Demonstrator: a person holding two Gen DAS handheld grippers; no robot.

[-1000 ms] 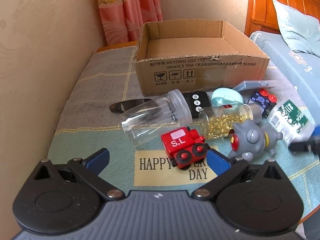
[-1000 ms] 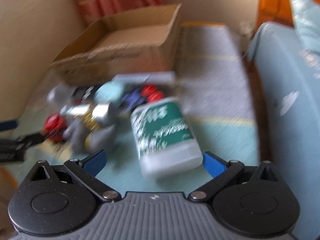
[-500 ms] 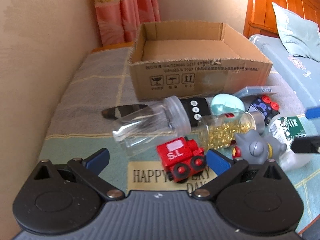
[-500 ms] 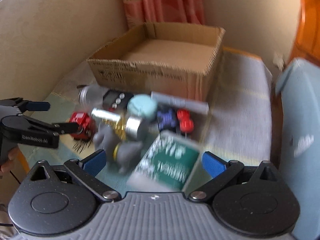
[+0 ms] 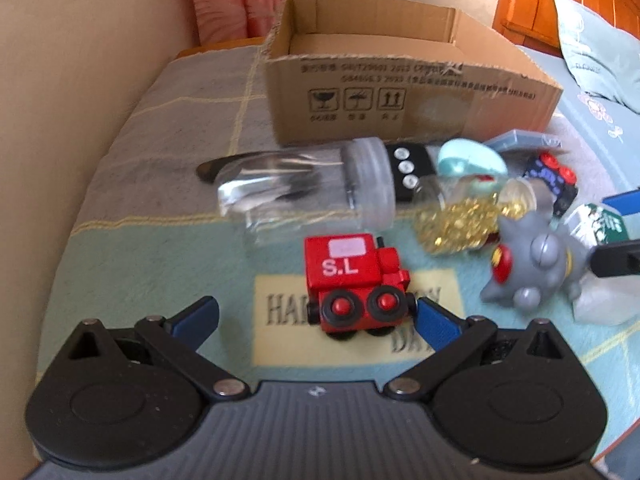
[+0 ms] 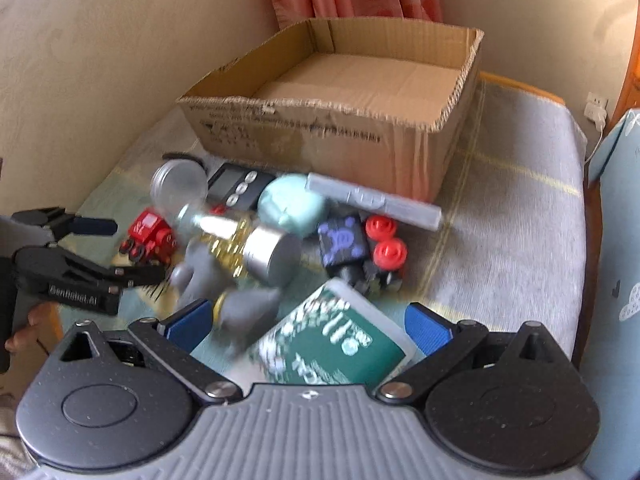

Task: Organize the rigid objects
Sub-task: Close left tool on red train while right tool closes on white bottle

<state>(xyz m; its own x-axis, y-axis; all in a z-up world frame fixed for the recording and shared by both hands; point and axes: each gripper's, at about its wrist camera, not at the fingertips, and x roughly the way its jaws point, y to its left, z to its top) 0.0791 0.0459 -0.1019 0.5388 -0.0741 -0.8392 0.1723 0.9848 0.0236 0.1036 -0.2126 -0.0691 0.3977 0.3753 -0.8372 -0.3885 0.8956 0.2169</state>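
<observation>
A pile of objects lies before an open cardboard box (image 5: 400, 92) (image 6: 340, 120). My left gripper (image 5: 316, 318) is open, its fingers either side of a red toy train (image 5: 352, 280), not touching it. My right gripper (image 6: 306, 322) is open around a white bottle with a green label (image 6: 328, 344). Between them lie a grey toy figure (image 5: 536, 264) (image 6: 224, 280), a jar of gold pins (image 5: 464, 220) (image 6: 248, 240) and a clear jar (image 5: 304, 196).
A black remote (image 5: 408, 168), a teal round case (image 6: 292, 204), a black toy car with red wheels (image 6: 360, 248) and a grey flat case (image 6: 372, 200) lie near the box. A wall runs on the left, a bed (image 5: 592, 80) on the right.
My left gripper has moved forward and closer to the red train. My right gripper has swung left and come down over the green-labelled bottle, which now lies between its fingers.
</observation>
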